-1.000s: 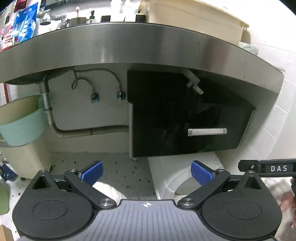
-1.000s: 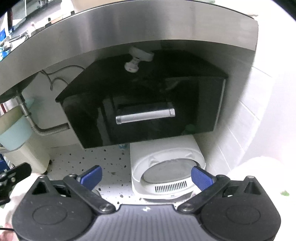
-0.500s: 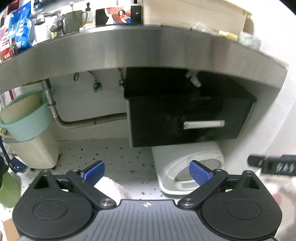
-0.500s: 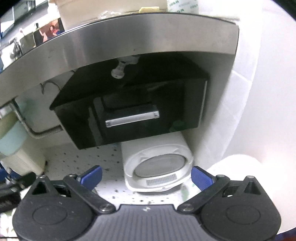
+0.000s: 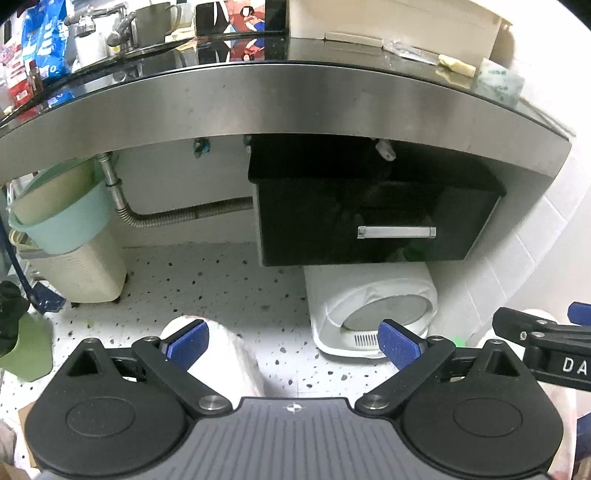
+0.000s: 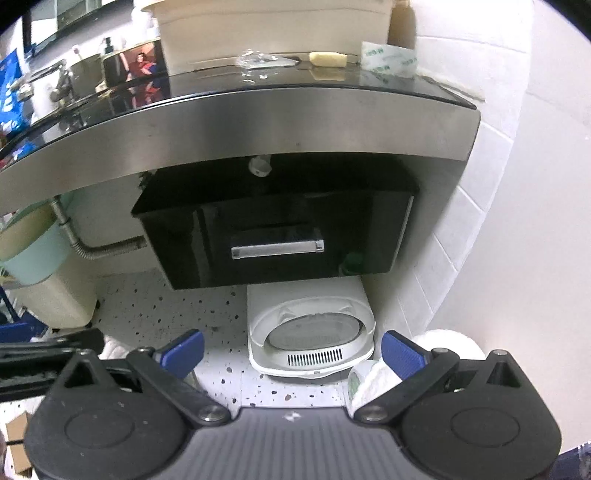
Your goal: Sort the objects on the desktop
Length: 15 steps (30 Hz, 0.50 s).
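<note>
Both cameras have risen since a second ago, so the dark countertop (image 5: 258,51) now shows above its steel edge. From left: a blue packet (image 5: 44,40), a metal cup (image 5: 155,18), an illustrated card (image 5: 240,18), a cream bin (image 5: 391,18), a clear wrapper (image 6: 258,59), a yellow bar (image 6: 328,58) and a green-printed pack (image 6: 389,59). Below, the left gripper (image 5: 293,341) and right gripper (image 6: 291,350) hang wide and empty over the speckled floor (image 5: 221,288), well short of them.
</note>
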Motion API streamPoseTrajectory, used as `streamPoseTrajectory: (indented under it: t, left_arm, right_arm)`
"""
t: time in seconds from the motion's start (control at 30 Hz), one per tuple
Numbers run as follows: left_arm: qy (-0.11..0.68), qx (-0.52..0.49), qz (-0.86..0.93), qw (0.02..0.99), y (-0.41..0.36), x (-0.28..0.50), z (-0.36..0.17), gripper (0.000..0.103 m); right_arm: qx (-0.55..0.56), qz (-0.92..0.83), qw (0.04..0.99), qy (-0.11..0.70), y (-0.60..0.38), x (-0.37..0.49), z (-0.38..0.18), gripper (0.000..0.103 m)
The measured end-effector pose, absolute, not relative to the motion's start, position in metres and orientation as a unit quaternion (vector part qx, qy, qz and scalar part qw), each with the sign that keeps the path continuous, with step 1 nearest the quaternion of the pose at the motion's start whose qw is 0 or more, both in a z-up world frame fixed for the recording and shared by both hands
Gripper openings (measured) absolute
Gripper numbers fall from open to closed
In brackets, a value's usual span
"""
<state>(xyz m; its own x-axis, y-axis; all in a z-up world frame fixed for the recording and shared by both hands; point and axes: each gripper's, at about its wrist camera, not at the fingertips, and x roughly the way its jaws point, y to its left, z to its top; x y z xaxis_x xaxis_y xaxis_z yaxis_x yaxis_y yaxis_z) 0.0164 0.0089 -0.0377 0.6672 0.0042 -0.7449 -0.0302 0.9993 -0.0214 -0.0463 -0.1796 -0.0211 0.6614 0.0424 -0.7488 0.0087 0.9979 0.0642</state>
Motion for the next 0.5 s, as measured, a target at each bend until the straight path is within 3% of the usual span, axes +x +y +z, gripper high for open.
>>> streamPoseTrajectory:
  t: [0.5]
  left_arm:
    - [0.412, -0.020, 0.003, 0.911, 0.000, -0.002, -0.006, 0.099]
  right_arm:
    - [0.031, 0.004, 0.919, 0.393, -0.180, -0.077, 0.017, 0.103]
